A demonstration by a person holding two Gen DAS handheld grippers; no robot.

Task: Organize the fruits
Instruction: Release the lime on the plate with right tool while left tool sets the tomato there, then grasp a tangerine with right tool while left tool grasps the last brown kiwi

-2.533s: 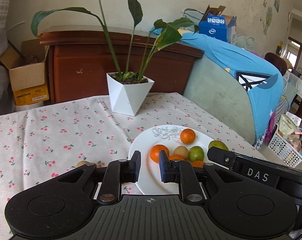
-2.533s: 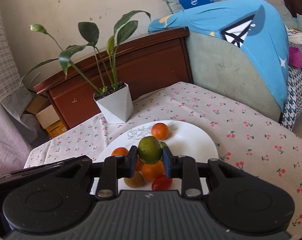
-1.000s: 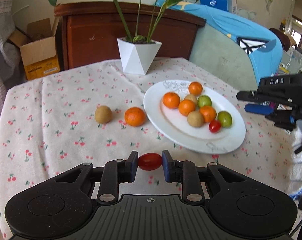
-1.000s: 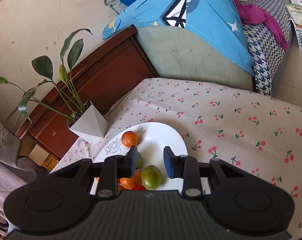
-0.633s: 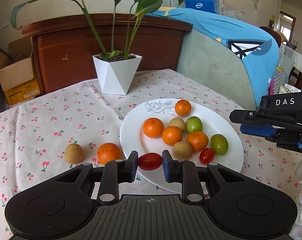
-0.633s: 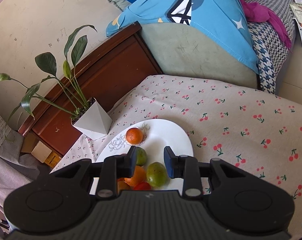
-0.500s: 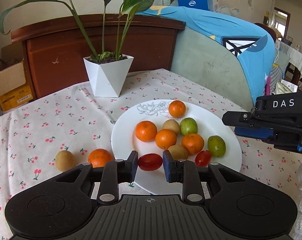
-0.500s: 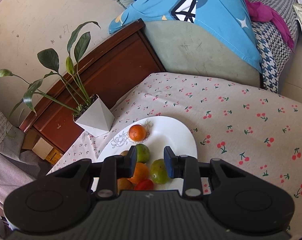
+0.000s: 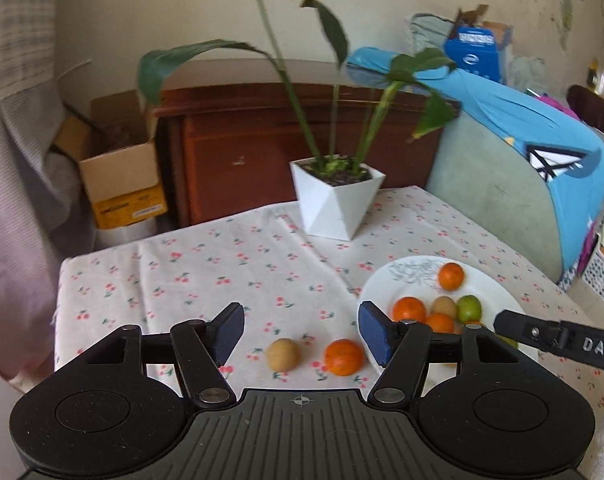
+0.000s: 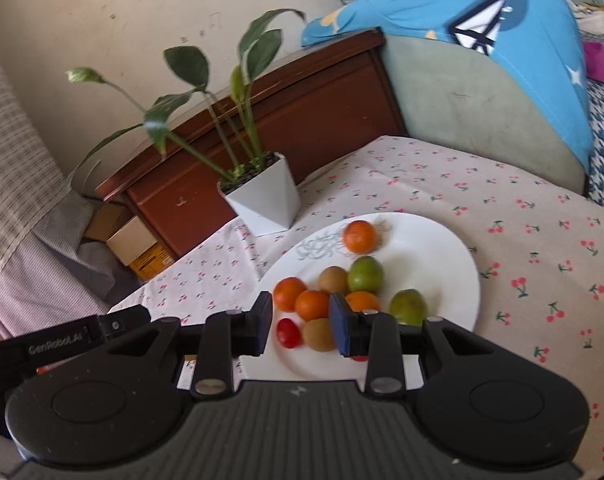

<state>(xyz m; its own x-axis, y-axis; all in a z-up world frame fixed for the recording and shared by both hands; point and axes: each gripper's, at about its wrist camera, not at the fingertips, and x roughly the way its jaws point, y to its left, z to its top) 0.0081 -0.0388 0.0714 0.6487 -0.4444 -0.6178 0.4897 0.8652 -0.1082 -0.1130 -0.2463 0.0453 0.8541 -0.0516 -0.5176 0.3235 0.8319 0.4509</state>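
Currently: left gripper (image 9: 301, 334) jaws just opened wide, empty, tomato (image 10: 288, 333) released onto plate (image 10: 442, 248); right gripper (image 10: 300, 327) jaws narrow, empty; kiwi (image 9: 283, 354) and orange (image 9: 344, 357) remain on bench at plate's 9 o'clock.

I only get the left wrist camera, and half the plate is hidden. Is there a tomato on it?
Observer: Yes. A red tomato lies on the plate, near its edge closest to the right wrist camera.
Operator: What's next to it?
Observer: A brown kiwi, right beside the tomato.
Operator: Is the other gripper holding something?
Observer: No. The right gripper has its fingers apart and grips nothing.
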